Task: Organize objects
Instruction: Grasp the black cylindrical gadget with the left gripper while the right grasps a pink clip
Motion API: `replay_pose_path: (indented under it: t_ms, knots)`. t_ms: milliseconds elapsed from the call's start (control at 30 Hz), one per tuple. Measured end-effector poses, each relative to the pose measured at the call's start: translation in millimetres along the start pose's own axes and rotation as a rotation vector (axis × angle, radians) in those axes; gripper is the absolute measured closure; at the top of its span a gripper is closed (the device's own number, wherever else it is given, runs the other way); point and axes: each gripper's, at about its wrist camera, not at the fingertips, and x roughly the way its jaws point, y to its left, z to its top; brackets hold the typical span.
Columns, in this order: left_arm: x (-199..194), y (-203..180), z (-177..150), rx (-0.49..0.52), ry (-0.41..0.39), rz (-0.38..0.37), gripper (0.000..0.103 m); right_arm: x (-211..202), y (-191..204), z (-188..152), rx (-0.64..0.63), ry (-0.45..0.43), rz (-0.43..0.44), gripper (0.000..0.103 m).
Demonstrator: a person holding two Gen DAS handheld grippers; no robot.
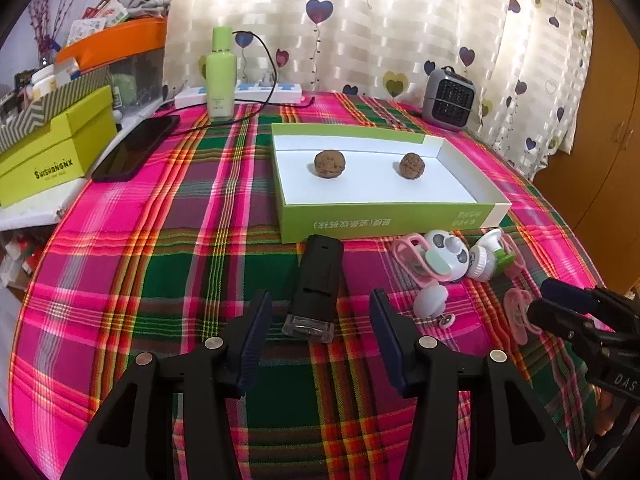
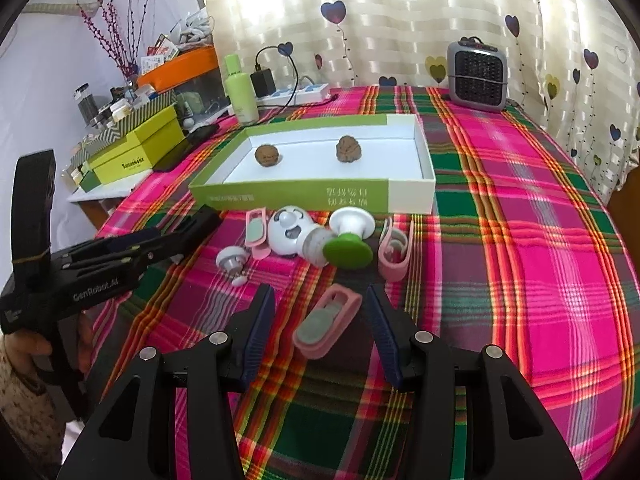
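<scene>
Already two walnuts sit well apart inside the open box, which lies beyond both of my jaws on the bench; that much of the sorting looks done, and I judge most of it remains.

Between my left jaws lies a black device with a clear end, its clear end toward me. These jaws stand released, a gap on each side, the pads not pressing it. Between my right jaws lies a pink clip, slanted across the gap; these too are released, clear of it on both sides.

Just past the right jaws, near the box's front wall, a loose cluster waits: a panda-faced white gadget, a white and green piece touching it, another pink clip to their right, a third pink clip to their left, and a small white round part nearer my left gripper.

Nothing outside the box is gathered yet, so I reckon six or so pieces are left.
</scene>
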Motion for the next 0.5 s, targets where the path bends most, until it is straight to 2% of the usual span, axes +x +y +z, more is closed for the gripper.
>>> replay_pose_path:
  t_ms: [500]
  knots:
    - [15.6, 4.7, 8.8, -0.001, 0.026, 0.009, 0.053, 17.7, 3.2, -6.9, -0.020, 0.062, -0.057, 0.054]
